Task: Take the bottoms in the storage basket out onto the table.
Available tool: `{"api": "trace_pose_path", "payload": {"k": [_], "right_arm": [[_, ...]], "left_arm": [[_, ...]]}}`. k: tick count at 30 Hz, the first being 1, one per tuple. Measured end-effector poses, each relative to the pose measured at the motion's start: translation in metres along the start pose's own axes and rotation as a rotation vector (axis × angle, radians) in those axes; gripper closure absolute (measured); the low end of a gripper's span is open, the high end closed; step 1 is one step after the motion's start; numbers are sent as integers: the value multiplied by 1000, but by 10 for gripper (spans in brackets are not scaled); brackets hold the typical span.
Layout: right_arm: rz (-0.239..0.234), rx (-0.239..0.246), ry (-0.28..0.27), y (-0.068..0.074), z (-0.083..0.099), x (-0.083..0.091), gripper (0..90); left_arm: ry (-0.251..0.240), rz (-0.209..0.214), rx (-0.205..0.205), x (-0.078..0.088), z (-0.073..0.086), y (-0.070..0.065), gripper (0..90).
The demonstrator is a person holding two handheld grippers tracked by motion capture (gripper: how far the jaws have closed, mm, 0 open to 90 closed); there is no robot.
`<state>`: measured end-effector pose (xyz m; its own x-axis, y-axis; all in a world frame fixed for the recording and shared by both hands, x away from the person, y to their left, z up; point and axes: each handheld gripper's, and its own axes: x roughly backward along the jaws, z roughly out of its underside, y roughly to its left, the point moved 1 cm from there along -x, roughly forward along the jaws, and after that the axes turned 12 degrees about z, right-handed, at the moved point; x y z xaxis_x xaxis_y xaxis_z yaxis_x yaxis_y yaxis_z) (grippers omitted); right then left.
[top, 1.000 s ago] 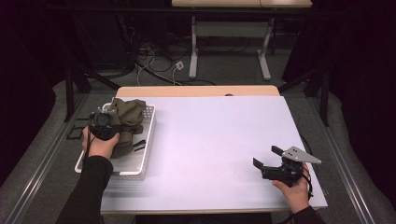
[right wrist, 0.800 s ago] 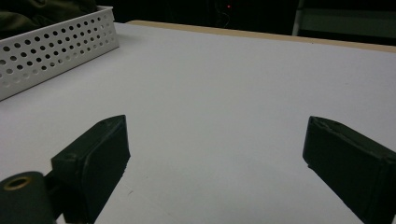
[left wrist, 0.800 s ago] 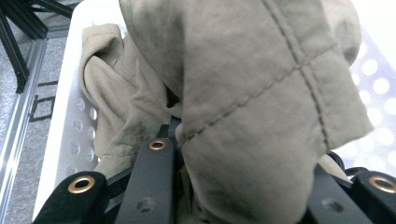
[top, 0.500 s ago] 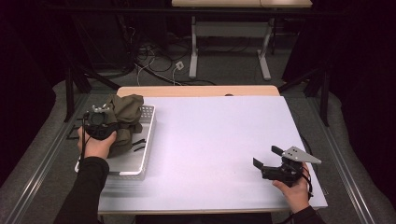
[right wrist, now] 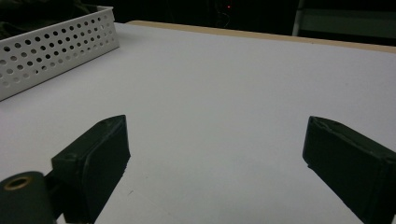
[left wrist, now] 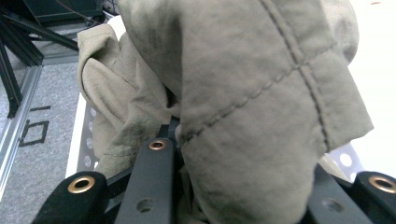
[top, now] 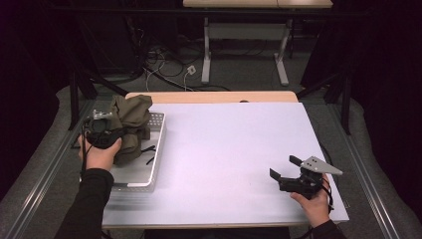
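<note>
Tabletop (top: pixel 229 164): It was a big white sheet. Most of it was bare.

Tray (top: pixel 144 172): It was a white tray with holes in its walls. It sat at the 9 o'clock edge of the tabletop. Its long side ran from 6 o'clock to 12 o'clock.

Cloth (top: pixel 130 124): It was an olive green bundle with stitched seams. It was at the 12 o'clock end of the tray. Its top stood well above the tray wall.

What changed: One second back, the cloth lay low and flat in the tray. This time it was pulled up into a tall heap, and the hand had slid toward 9 o'clock. I think the cloth was being lifted out of the tray.

Which way the cloth pointed: It was bunched, so it had no clear front. Its long line ran up and down. It hung from the grip, and its lower folds seemed to touch the tray.

Left gripper (left wrist: pixel 243 196): Its fingers were pinched on a thick fold of the cloth. The fold filled the gap between them.

Right gripper (top: pixel 286 172): It had not moved. It rested at 4 o'clock on the tabletop. Its fingers were spread wide and held nothing.
</note>
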<state>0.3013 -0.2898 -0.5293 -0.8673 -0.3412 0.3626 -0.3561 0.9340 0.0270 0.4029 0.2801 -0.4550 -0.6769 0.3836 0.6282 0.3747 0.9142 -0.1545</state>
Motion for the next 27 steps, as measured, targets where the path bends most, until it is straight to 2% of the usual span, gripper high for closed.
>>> {"api": "trace_pose_path", "payload": {"k": [27], "right_arm": [[0, 4, 0, 0, 0, -1, 72]], "left_arm": [[-127, 64, -40, 28, -5, -19, 714]]}}
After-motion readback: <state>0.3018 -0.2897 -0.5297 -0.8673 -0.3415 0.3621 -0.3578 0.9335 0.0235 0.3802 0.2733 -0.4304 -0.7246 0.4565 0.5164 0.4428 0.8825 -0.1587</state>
